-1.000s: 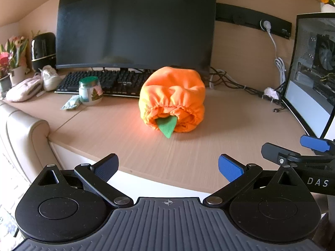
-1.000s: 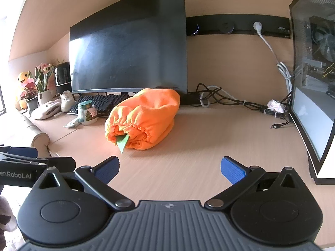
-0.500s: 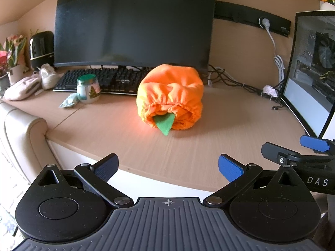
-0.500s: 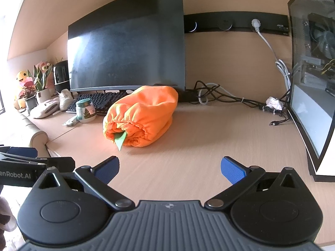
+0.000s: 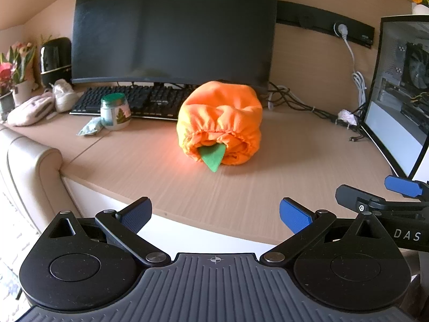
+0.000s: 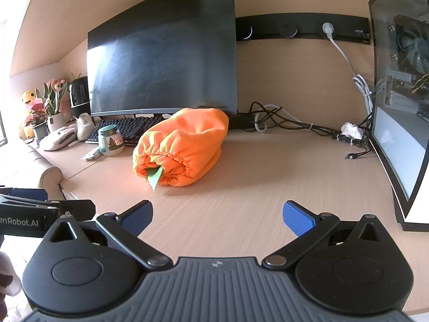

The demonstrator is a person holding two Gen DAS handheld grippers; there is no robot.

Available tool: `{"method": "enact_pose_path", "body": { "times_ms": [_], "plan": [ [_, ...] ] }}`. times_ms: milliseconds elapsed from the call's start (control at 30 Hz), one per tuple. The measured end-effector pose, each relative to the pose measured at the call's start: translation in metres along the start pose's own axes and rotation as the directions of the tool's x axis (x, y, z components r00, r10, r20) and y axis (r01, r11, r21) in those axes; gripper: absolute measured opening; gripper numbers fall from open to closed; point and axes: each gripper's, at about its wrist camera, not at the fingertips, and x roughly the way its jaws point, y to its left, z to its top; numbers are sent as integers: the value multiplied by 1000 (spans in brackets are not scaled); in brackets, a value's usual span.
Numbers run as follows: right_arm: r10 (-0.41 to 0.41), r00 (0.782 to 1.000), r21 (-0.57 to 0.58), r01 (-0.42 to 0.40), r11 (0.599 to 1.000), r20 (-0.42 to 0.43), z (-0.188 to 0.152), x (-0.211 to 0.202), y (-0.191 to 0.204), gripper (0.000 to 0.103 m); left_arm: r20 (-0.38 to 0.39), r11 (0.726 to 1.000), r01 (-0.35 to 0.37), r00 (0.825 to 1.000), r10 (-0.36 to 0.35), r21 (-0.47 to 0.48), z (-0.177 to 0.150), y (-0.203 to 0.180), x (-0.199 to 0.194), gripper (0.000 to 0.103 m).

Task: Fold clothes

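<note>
An orange garment (image 5: 219,123) lies bunched in a rounded heap on the wooden desk (image 5: 241,193), its elastic hem facing me with a green leaf-shaped flap (image 5: 213,157) sticking out. It also shows in the right wrist view (image 6: 182,147). My left gripper (image 5: 215,213) is open and empty, held at the desk's front edge, well short of the garment. My right gripper (image 6: 217,216) is open and empty over the desk, to the right of the left one. The right gripper's fingers (image 5: 402,183) show at the right edge of the left view.
A black monitor (image 5: 174,29) and keyboard (image 5: 128,102) stand behind the garment. A glass jar with green lid (image 5: 114,111) sits left of it. A PC case (image 5: 402,94) stands at the right, cables (image 6: 295,126) along the back. A beige chair arm (image 5: 32,177) is at left.
Both grippers have moved slightly forward toward the garment and stayed open. The garment has not moved.
</note>
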Motion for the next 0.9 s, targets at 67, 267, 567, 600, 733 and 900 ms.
{"method": "enact_pose_path", "body": {
  "times_ms": [67, 267, 567, 600, 733, 900],
  "plan": [
    [1, 1000, 0, -1, 1000, -2, 0, 0, 0, 103, -1, 1000, 0, 1000, 0, -1, 0, 0, 0, 103],
    [1, 1000, 3, -1, 1000, -2, 0, 0, 0, 103, -4, 1000, -7, 1000, 7, -5, 0, 2, 0, 103],
    [-1, 1000, 1, 1, 1000, -3, 0, 0, 0, 103, -10, 1000, 0, 1000, 0, -5, -1, 2, 1, 103],
    [-1, 1000, 0, 1, 1000, -4, 0, 0, 0, 103, -11, 1000, 1, 1000, -1, -5, -1, 1, 1, 103],
    [-1, 1000, -2, 1, 1000, -5, -1, 0, 0, 103, -14, 1000, 0, 1000, -1, -6, -2, 1, 0, 103],
    [-1, 1000, -6, 1, 1000, -3, -1, -1, 1, 103, -15, 1000, -2, 1000, 1, -11, -3, 2, 0, 103]
  ]
}}
